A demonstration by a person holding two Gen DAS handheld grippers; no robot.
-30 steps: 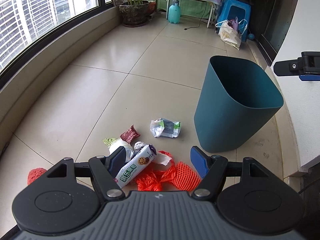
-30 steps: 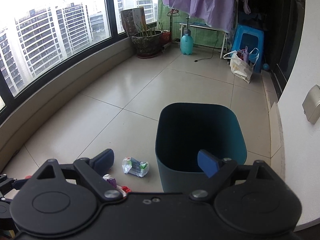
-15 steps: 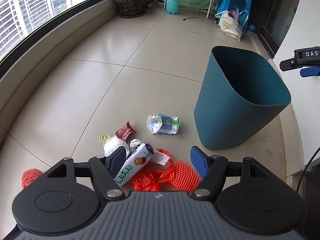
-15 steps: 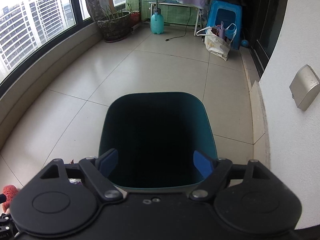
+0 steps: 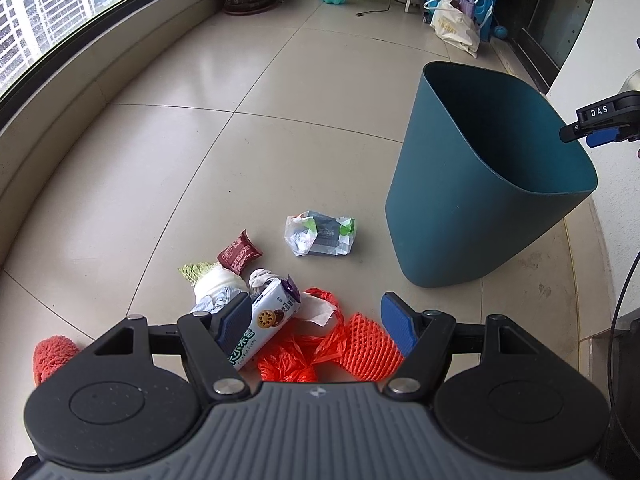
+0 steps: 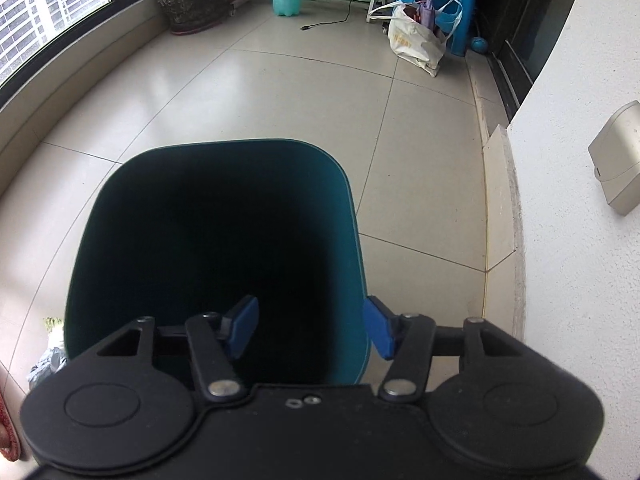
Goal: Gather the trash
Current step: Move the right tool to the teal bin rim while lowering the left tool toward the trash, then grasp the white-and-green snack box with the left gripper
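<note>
Moved since the earlier frames: the right gripper (image 6: 310, 330) has swung from beside the litter to over the bin's near right corner, its jaws just closing part-way, nothing pressed between them, one pad inside the rim and one outside; the left gripper (image 5: 316, 322) has sunk closer to the litter, jaws wide apart and unchanged, gripping nothing. Item 1, floor (image 5: 248, 80): pale glossy tiles, carries everything below. Item 2, bin (image 5: 472, 216): dark teal plastic, upright, open-topped, inside too dark to tell any contents; stands right of the litter, well apart from most of it; probably light and stiff-walled, best taken at the rim. Item 3, orange mesh net (image 5: 370, 344) with orange plastic bag (image 5: 296, 364): just under the left jaws; soft, light, likely to snag and drag neighbours along; pinch a bunched fold. Item 4, biscuit box (image 5: 264, 326): lies aslant, beside the left pad, whether touching I cannot tell; light card, crushable; take across its narrow sides. Item 5, clear wrapper (image 5: 320, 234): crumpled, between the heap and the bin; slippery film. Item 6, white crumpled wrap (image 5: 218, 284) with green fringe; soft. Item 7, maroon packet (image 5: 238, 251): small, flat, hard to lift off tile. Item 8, red knit scrap (image 5: 50, 358): left edge, apart from the heap.
</note>
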